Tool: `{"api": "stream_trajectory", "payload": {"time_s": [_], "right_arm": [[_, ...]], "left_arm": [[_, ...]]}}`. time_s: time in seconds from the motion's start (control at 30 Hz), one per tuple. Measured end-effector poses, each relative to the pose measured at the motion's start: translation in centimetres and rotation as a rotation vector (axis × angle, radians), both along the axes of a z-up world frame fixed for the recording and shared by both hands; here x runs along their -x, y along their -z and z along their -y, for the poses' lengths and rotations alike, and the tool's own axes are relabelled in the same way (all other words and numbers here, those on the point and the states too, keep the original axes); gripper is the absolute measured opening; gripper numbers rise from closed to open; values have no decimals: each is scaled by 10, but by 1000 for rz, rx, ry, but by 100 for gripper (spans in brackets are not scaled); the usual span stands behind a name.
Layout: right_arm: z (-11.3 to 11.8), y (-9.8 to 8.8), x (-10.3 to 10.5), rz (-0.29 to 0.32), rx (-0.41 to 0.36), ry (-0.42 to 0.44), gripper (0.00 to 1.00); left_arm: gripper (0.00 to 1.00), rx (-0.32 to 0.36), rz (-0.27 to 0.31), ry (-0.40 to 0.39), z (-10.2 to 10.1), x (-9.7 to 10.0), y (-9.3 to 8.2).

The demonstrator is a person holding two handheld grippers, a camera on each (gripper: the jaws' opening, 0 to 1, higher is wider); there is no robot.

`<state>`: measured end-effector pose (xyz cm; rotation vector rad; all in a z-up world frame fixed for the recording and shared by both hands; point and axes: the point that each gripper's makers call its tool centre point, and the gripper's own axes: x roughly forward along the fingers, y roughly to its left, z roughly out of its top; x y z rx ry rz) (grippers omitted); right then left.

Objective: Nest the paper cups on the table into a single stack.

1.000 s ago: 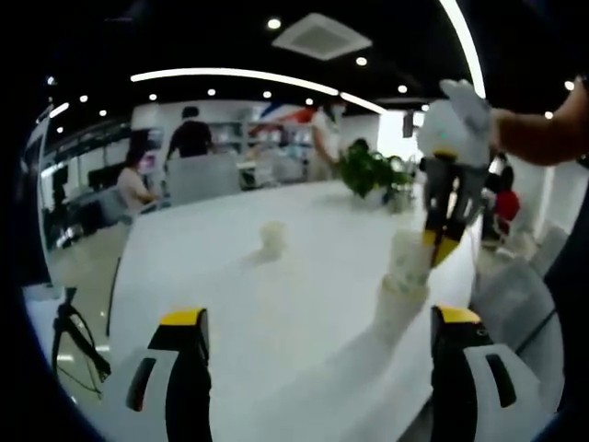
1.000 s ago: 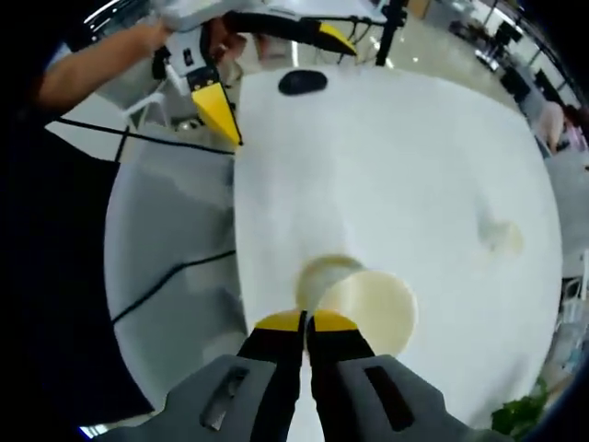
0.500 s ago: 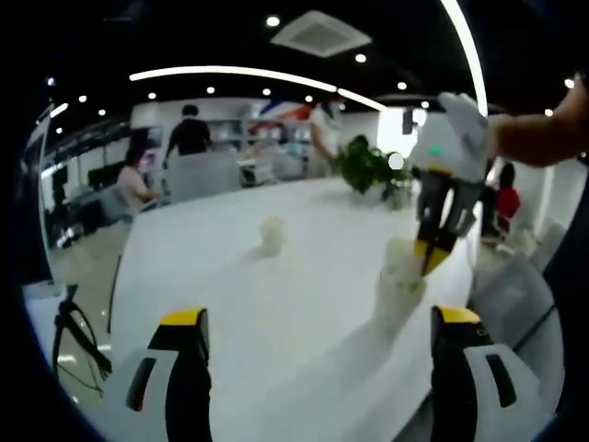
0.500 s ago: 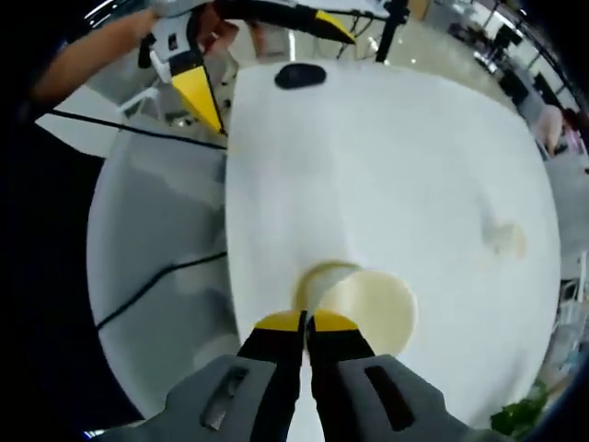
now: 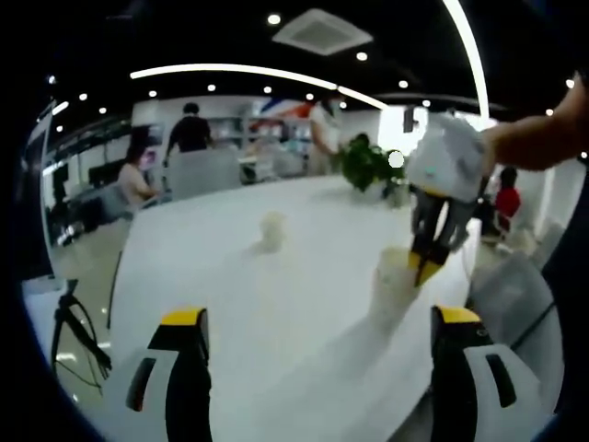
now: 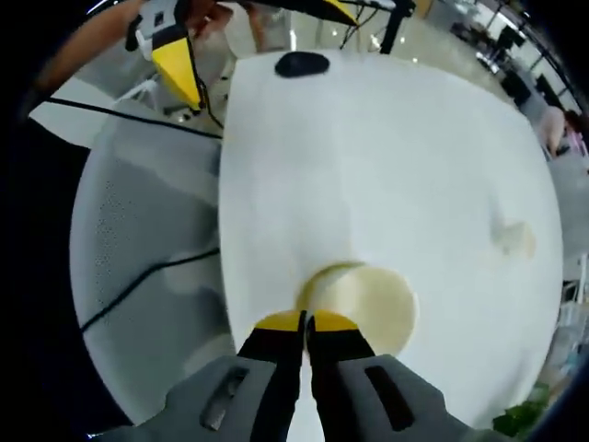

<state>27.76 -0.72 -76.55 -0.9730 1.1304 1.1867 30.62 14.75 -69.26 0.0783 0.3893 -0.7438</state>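
My right gripper (image 6: 305, 321) is shut on the near rim of a white paper cup (image 6: 366, 297), whose open mouth faces the camera. In the left gripper view that cup (image 5: 394, 273) sits low over the white table (image 5: 276, 295), with the right gripper (image 5: 425, 267) coming down on it from above. It seems nested in a cup beneath; the lower one is mostly hidden. A single paper cup (image 5: 271, 231) stands apart further along the table, also seen as a pale cup (image 6: 513, 238) at the right. My left gripper (image 5: 319, 318) is open, with nothing between its jaws.
A black oval object (image 6: 301, 63) lies at the table's far end. A grey mesh chair (image 6: 138, 267) with a black cable stands beside the table edge. Potted plants (image 5: 373, 170), chairs and several people are beyond the table.
The right gripper has lowered the held cup, so the stack now looks shorter and the two rims nearly coincide. The left gripper stays open and still.
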Motion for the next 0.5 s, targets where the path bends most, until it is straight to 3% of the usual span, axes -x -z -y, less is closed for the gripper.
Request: {"api": "stream_trajectory", "payload": {"time_s": [0.27, 0.4, 0.5], "right_arm": [[-1, -5, -4, 20, -38, -15, 0], [-1, -11, -9, 19, -78, -14, 12], [0, -16, -10, 6, -102, 6, 13]], "left_arm": [[98, 4, -5, 6, 3, 0, 2], [98, 5, -7, 5, 4, -1, 3], [98, 10, -6, 6, 6, -2, 3]]}}
